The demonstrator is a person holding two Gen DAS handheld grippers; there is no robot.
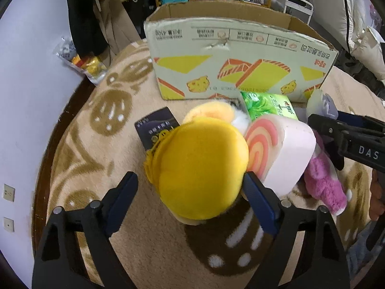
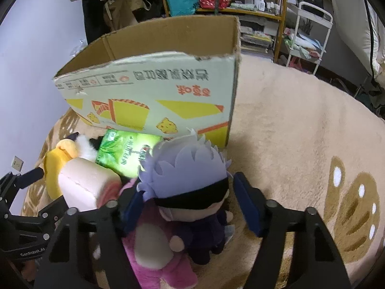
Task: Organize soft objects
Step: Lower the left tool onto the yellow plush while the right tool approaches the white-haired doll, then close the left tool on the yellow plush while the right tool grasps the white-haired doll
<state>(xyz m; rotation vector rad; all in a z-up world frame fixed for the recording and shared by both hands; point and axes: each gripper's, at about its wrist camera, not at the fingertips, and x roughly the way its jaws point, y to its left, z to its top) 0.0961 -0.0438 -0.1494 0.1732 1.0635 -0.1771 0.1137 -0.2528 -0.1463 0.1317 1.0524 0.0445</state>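
On the blanket, near the far box, the left gripper spreads wide around the yellow plush, right finger touching it, while the right gripper straddles the doll, wide open.

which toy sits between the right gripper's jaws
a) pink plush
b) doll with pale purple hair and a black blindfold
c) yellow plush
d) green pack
b: in the right wrist view the doll sits between the open jaws of the right gripper, while the pink plush lies under the left-hand jaw, and the yellow plush and green pack lie further off.
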